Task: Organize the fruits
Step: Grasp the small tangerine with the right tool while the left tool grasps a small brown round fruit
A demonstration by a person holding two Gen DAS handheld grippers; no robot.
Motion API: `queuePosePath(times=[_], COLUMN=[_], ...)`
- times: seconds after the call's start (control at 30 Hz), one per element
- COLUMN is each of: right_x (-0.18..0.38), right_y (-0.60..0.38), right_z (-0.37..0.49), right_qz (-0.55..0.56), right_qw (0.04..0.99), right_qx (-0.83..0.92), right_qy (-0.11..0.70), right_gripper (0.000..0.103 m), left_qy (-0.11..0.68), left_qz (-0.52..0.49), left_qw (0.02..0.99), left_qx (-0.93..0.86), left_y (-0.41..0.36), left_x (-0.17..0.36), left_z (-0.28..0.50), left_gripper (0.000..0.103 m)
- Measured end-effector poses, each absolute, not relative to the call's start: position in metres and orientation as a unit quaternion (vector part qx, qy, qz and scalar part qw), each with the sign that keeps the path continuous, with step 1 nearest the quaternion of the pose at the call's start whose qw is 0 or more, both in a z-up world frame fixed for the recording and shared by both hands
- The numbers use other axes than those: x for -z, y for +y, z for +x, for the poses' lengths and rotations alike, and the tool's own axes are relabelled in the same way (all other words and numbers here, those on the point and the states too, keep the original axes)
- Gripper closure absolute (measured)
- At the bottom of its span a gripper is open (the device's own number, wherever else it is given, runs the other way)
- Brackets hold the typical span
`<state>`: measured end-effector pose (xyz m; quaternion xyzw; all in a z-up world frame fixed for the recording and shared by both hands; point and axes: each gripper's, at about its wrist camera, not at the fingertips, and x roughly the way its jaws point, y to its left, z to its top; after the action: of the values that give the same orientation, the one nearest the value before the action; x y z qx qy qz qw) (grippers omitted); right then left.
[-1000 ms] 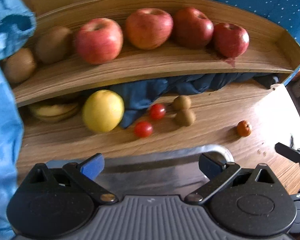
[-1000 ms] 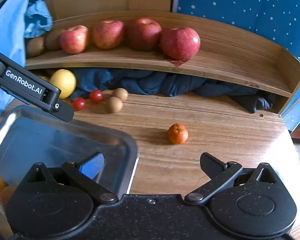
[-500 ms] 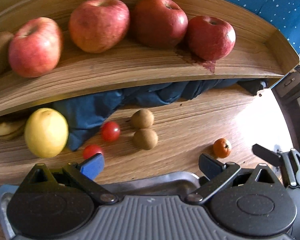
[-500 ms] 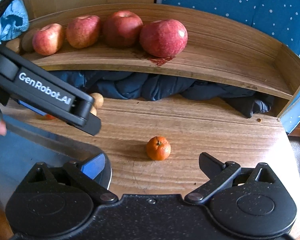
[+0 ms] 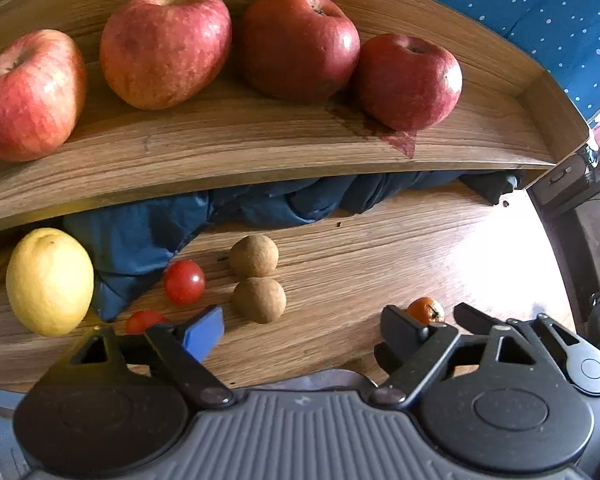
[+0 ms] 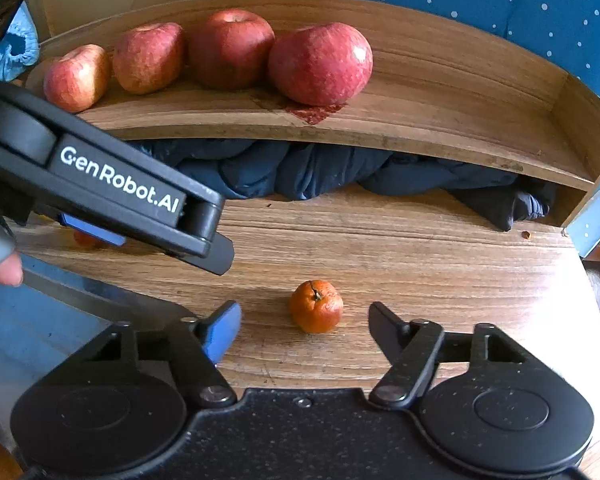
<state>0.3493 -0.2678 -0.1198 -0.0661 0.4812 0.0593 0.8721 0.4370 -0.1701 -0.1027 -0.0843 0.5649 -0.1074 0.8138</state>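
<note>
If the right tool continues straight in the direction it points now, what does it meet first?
Most likely the small orange on the table: it lies just ahead of the open right tool, roughly centred between its fingers. Beyond it come bare wood and the dark cloth, though depth is uncertain.

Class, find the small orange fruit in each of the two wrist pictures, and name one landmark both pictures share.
Left wrist view: small orange fruit low right, partly behind the left gripper's finger.
Right wrist view: small orange fruit low centre, between the open fingers of the right gripper.
Shared landmark: rightmost apple above the red stain.
</note>
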Motion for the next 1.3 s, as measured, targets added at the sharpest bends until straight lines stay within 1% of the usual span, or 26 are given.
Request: queuePosePath(times=[0.07, 0.17, 0.2, 0.3, 0.37, 0.47, 0.5, 0.57, 0.83, 1.07, 1.1, 1.17, 1.3], right_x=[0.121, 0.122, 0.122, 0.123, 0.124, 0.124, 0.124, 0.123, 0.123, 0.121, 0.121, 0.121, 0.121], right_y=[-0.268, -0.268, -0.268, -0.268, -0.268, -0.267, -0.267, -0.268, -0.265, -0.263, -0.263, -0.263, -0.263], right_z=[0.350, 0.352, 0.352, 0.354, 0.355, 0.356, 0.356, 0.356, 0.354, 0.350, 0.350, 0.349, 0.348], right_qz=[-0.064, -0.062, -0.061, -0.060, -0.059, -0.061, -0.061, -0.060, -0.061, -0.065, -0.065, -0.065, -0.064], right_qw=[0.872, 0.871, 0.871, 0.872, 0.873, 0.874, 0.874, 0.875, 0.876, 0.876, 0.876, 0.876, 0.875], right_qx=[-0.054, -0.049, -0.047, -0.046, -0.044, -0.042, -0.040, -0.038, -0.041, -0.048, -0.049, -0.049, -0.048], right_qy=[0.482, 0.484, 0.484, 0.483, 0.482, 0.480, 0.480, 0.480, 0.476, 0.476, 0.476, 0.476, 0.477], right_gripper=[0.045, 0.053, 0.054, 0.057, 0.062, 0.066, 0.067, 0.071, 0.072, 0.072, 0.072, 0.072, 0.072], left_qy=[0.564, 0.562, 0.561, 0.562, 0.564, 0.566, 0.567, 0.569, 0.567, 0.569, 0.569, 0.568, 0.569], left_qz=[-0.081, -0.075, -0.073, -0.076, -0.078, -0.082, -0.082, -0.083, -0.090, -0.103, -0.106, -0.115, -0.128], left_qw=[0.815, 0.816, 0.817, 0.817, 0.815, 0.813, 0.813, 0.812, 0.813, 0.811, 0.811, 0.811, 0.809], left_qx=[0.110, 0.111, 0.110, 0.109, 0.108, 0.107, 0.106, 0.103, 0.097, 0.088, 0.086, 0.081, 0.072], left_y=[-0.172, -0.177, -0.178, -0.180, -0.179, -0.177, -0.177, -0.175, -0.166, -0.161, -0.160, -0.157, -0.154], left_x=[0.103, 0.106, 0.107, 0.110, 0.111, 0.112, 0.112, 0.114, 0.111, 0.110, 0.110, 0.109, 0.109], left_z=[0.437, 0.439, 0.440, 0.443, 0.444, 0.444, 0.444, 0.444, 0.443, 0.443, 0.443, 0.444, 0.446], left_gripper=[0.023, 0.027, 0.028, 0.037, 0.047, 0.053, 0.054, 0.058, 0.068, 0.069, 0.068, 0.059, 0.058])
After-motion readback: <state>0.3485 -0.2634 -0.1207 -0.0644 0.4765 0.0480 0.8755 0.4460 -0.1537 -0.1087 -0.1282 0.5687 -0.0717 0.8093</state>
